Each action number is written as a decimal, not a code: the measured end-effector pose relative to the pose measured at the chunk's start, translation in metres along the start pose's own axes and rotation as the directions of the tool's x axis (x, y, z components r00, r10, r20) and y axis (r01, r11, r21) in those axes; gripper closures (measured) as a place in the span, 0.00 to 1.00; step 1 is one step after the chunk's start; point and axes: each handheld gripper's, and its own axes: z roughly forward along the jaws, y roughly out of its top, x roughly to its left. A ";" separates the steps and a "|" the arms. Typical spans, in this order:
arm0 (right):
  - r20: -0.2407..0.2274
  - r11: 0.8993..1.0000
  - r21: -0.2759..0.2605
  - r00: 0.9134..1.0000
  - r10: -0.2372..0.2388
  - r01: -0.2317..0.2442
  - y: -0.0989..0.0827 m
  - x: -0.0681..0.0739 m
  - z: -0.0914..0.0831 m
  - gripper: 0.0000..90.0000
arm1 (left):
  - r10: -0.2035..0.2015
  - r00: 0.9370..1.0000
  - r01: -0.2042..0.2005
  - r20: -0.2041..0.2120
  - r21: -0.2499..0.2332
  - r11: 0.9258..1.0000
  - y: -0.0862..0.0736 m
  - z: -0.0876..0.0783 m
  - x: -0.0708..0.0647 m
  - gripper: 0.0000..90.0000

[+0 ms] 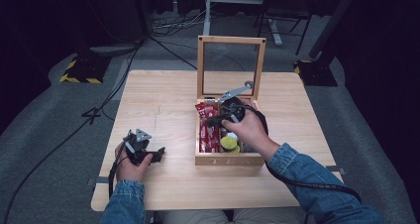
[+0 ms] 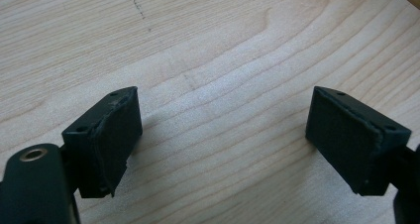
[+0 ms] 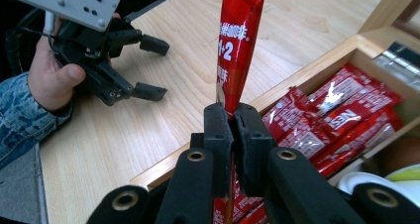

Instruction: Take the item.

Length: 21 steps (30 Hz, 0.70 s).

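My right gripper point(image 3: 232, 110) is shut on a red sachet stick point(image 3: 238, 40), which stands up from between its jaws above the left side of an open wooden tea box point(image 1: 228, 159). More red sachets point(image 3: 337, 120) lie in the box's left compartment point(image 1: 209, 135). In the high view the right gripper point(image 1: 212, 119) hovers over the box. My left gripper point(image 1: 159, 154) rests on the table to the box's left. It is open, with nothing but bare wood between its jaws point(image 2: 225, 97). The right gripper view also shows that left gripper point(image 3: 157, 68), farther off in the person's hand.
The box's framed lid point(image 1: 231, 39) stands upright at the back, held by a metal stay point(image 1: 237, 91). A yellow-green round item point(image 1: 229, 142) sits in the box's right compartment. The wooden table point(image 1: 163, 100) has bare room to the left and behind. Cables cross the floor beyond.
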 end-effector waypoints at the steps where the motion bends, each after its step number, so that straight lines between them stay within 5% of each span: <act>1: 0.006 1.000 -0.008 1.000 -0.001 0.001 0.001 -0.001 -0.003 0.95 | 0.000 1.000 0.000 0.000 0.000 1.000 0.000 0.000 0.000 0.16; 21: 0.080 0.993 -0.118 0.996 0.034 -0.024 0.003 -0.024 -0.068 0.95 | 0.002 1.000 -0.002 0.001 0.004 1.000 0.000 0.000 0.000 0.16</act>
